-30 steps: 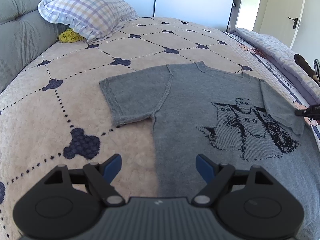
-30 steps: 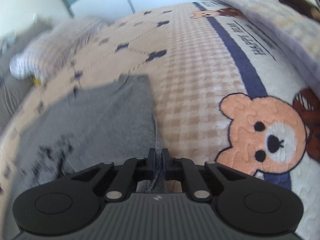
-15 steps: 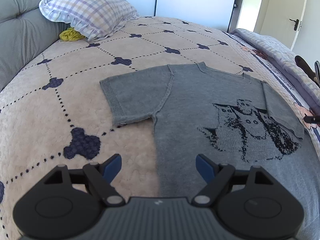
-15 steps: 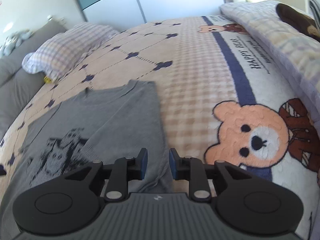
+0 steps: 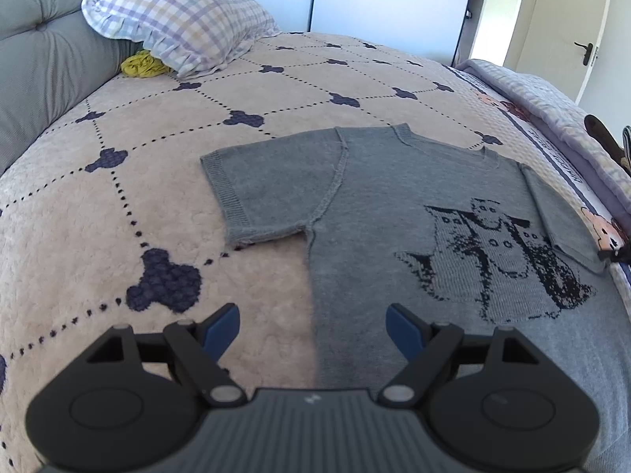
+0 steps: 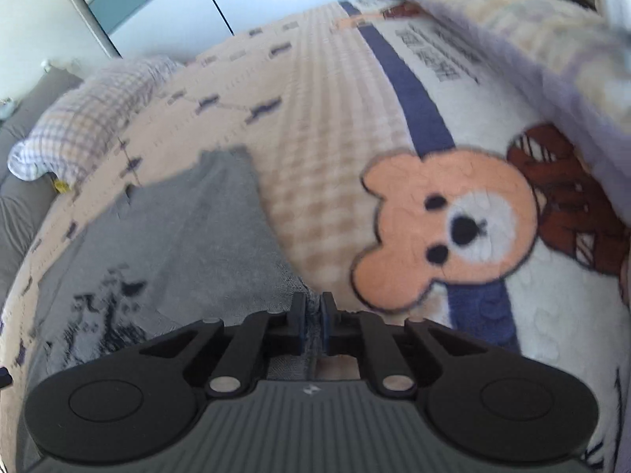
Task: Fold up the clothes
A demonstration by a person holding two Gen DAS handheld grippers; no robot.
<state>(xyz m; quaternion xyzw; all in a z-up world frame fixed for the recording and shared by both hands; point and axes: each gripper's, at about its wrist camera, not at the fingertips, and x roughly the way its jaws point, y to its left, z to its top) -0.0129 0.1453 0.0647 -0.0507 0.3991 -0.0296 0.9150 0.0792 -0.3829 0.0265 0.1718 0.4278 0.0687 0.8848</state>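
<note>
A grey knit T-shirt (image 5: 378, 197) with a dark cat print lies flat on the bed, neck toward the far side. Its left sleeve is spread out; its right sleeve (image 5: 560, 216) is folded in over the body. My left gripper (image 5: 313, 323) hangs open above the shirt's lower left side edge, nothing between its blue pads. My right gripper (image 6: 311, 309) is shut on the T-shirt (image 6: 205, 228) at its right side edge, with grey fabric pinched between the pads. Its tip (image 5: 611, 254) shows at the shirt's right edge in the left wrist view.
The bed cover (image 5: 118, 197) is beige with dark blue clover marks; to the right it bears a bear picture (image 6: 449, 224) and a blue stripe. A checked pillow (image 5: 177, 23), a yellow cloth (image 5: 142, 65) and a grey headboard (image 5: 43, 59) are at the far left. A folded quilt (image 5: 552, 102) lines the right side.
My right gripper let go of the sleeve, which now lies folded over the body, opened briefly, shifted a little and shut again on the shirt's right edge. The left gripper has stayed still and open.
</note>
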